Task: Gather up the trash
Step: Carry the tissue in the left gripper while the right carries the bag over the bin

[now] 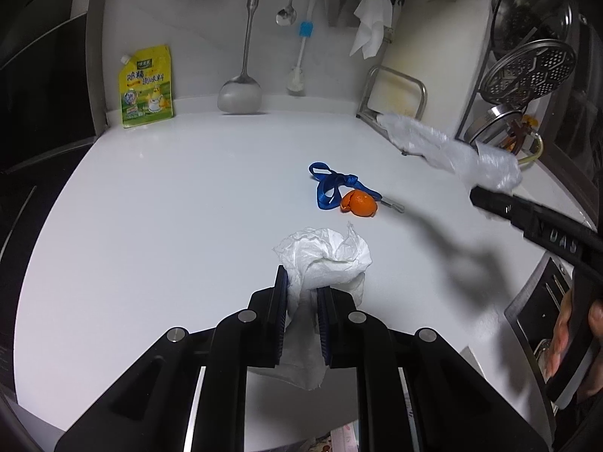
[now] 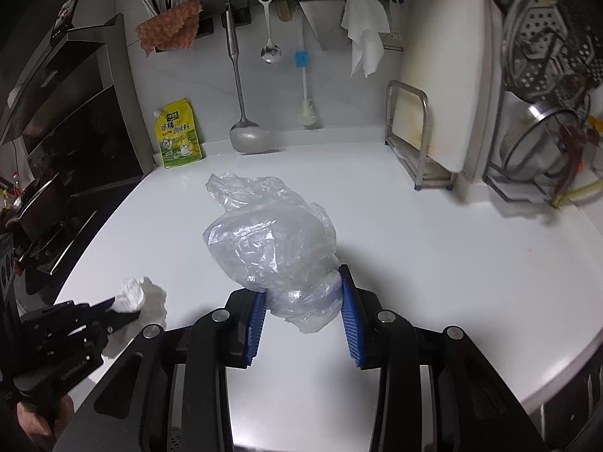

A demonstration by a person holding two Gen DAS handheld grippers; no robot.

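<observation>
— While I hold both grips, tell me what each has.

— On my left gripper the jaws are clamped on a crumpled white paper towel. It bunches into a ragged ball ahead of the blue pads, and a loose tail hangs down between the fingers. On my right gripper the jaws are pressed against a clear plastic bag, wrinkled and puffed up, its neck pinched between the blue ribbed pads and its body billowing forward over the surface.

— Anything left lying out?

— An orange peel sits on the white surface, touching a knotted blue strap. A small metal piece pokes out from behind the peel; I can't make out what it is.

— And the room?

— It's a kitchen. A yellow seasoning pouch leans against the back wall, and a steel ladle, a spoon, a blue-handled brush and a white cloth hang from a dark rail. A cutting board stands in a metal rack at the right, beside perforated steel steamer trays.

— Trouble spots?

— The bag is motion-blurred in the left wrist view, and the left gripper shows only at the right wrist view's lower left corner. The dark stove area on the left is too dim to read.
</observation>
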